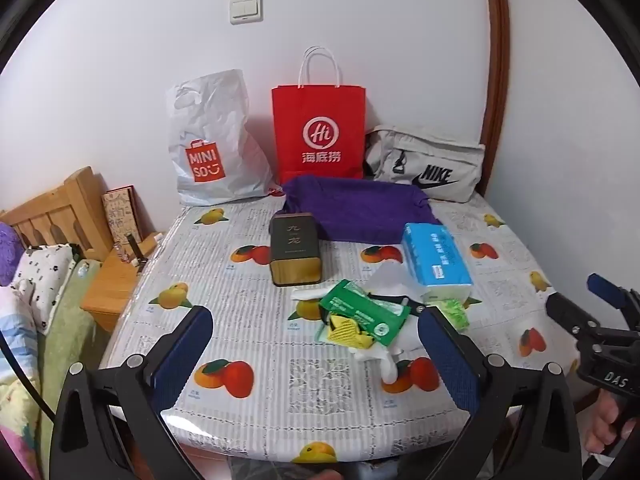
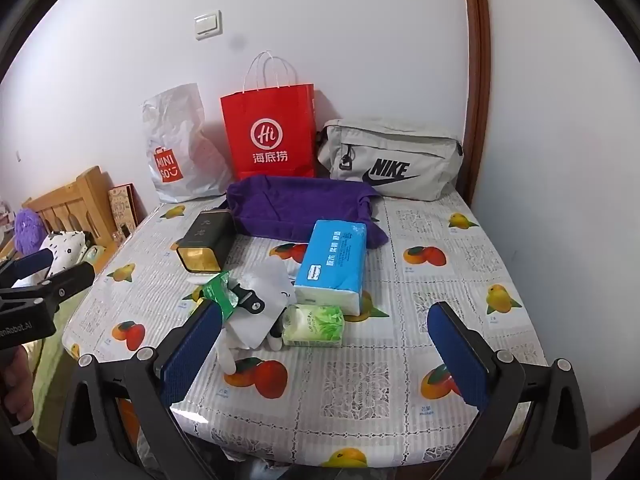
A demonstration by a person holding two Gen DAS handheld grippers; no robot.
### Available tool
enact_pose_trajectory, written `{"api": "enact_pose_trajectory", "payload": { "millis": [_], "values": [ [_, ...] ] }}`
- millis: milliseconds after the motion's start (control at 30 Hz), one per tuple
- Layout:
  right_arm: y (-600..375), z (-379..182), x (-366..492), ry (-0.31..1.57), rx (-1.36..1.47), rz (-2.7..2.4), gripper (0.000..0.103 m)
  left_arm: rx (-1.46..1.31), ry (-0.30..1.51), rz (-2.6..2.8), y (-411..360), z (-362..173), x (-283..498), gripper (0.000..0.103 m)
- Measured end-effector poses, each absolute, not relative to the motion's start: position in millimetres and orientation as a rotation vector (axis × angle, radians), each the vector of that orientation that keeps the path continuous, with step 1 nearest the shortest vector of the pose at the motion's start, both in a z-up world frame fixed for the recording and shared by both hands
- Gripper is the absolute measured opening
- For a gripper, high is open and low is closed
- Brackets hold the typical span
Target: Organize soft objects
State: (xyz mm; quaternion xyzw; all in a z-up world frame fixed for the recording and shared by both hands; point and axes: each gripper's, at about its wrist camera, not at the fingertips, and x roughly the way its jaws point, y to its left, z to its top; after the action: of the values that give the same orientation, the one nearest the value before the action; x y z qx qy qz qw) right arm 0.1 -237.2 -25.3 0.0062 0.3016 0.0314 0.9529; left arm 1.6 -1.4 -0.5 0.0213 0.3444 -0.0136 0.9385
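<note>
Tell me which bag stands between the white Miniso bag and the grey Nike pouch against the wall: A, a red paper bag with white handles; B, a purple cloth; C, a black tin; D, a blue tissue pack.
A: the red paper bag stands upright between the white Miniso bag and the grey Nike pouch.

I am in a home bedroom: a wooden headboard [image 1: 60,208] and spotted white pillow [image 1: 48,276] sit off the fruit-print tablecloth's [image 1: 256,320] left edge.
</note>
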Motion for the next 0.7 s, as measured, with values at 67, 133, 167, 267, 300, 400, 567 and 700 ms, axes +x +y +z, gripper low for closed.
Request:
{"api": "enact_pose_trajectory", "payload": {
  "millis": [67, 133, 167, 267, 300, 400, 567, 700],
  "values": [
    [-238, -26, 1, 0.61, 0.021, 0.064, 0.101, 0.06, 0.708, -0.027, -5, -2, 5, 0.103],
    [-233, -26, -6, 0.58, 0.007, 0.059, 0.101, 0.07, 0.692, -0.025, -10, 4, 2, 0.103],
    [-231, -26, -7, 0.579, 0.002, 0.053, 0.101, 0.046, 0.659, -0.035, -6, 5, -3, 0.103],
    [-231, -23, -10, 0.591, -0.002, 0.063, 0.101, 0.028, 0.649, -0.042, -1, 6, -9, 0.103],
    [-234, -23, -8, 0.601, 0.002, 0.067, 0.101, 0.024, 0.648, -0.042, 1, 6, -10, 0.103],
    [-231, -26, -10, 0.597, -0.002, 0.064, 0.101, 0.02, 0.653, -0.045, 3, 9, -10, 0.103],
    [-231, -24, -12, 0.59, 0.003, 0.065, 0.101, 0.026, 0.659, -0.041, 3, 11, -9, 0.103],
    [-231, -22, -14, 0.589, 0.002, 0.067, 0.101, 0.028, 0.66, -0.036, 4, 10, -9, 0.103]
  ]
}}
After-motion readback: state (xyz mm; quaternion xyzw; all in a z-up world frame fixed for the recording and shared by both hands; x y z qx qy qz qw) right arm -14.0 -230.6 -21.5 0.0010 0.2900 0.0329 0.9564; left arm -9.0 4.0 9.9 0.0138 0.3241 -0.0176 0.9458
